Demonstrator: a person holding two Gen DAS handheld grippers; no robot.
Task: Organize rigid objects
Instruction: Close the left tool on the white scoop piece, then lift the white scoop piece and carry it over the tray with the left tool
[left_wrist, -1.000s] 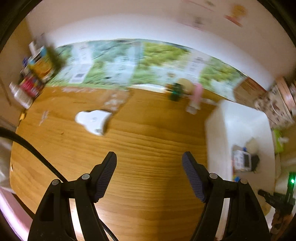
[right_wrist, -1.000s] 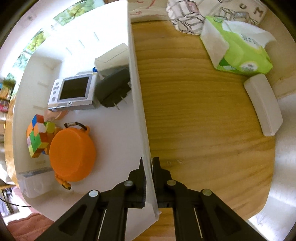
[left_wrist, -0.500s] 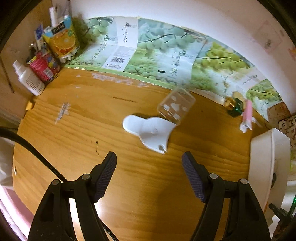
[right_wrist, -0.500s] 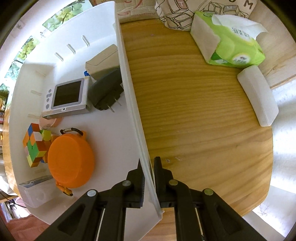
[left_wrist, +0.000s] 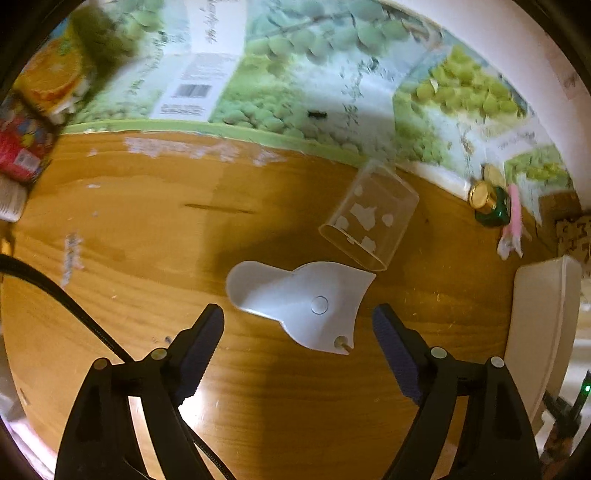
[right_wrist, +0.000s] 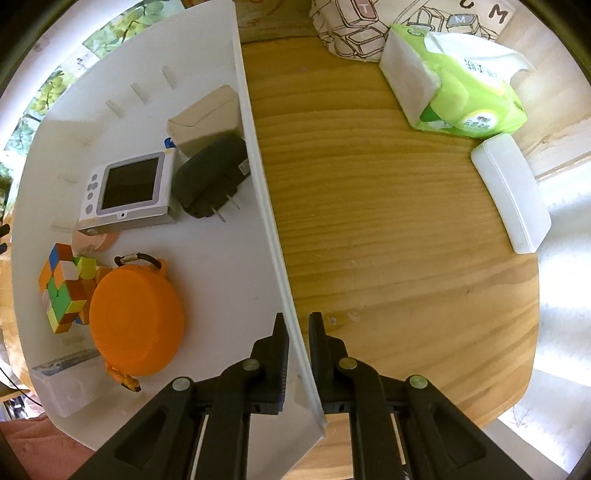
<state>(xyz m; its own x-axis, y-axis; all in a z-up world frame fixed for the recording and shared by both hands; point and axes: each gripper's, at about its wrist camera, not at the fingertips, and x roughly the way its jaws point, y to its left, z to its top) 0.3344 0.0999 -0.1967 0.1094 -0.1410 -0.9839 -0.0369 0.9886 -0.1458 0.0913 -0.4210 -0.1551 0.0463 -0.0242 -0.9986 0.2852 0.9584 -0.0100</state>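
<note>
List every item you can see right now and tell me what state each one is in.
Left tongs: open, just widened, holding nothing, above the scoop.
Right tongs: shut on the bin wall.
White scoop: lying flat on the table.
Clear cup: tipped on its side.
White bin: open, partly filled.
Orange round case: closed, in the bin.
Small screen: dark, in the bin.
Tissue pack: open, tissue sticking out.

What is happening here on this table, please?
A person is tidying small objects into a white bin. The right hand-held gripper is clamped on the bin's side wall. The left hand-held gripper, its jaws just opened wider, hangs over a white scoop lying beside a clear plastic cup; nothing is gripped yet.
</note>
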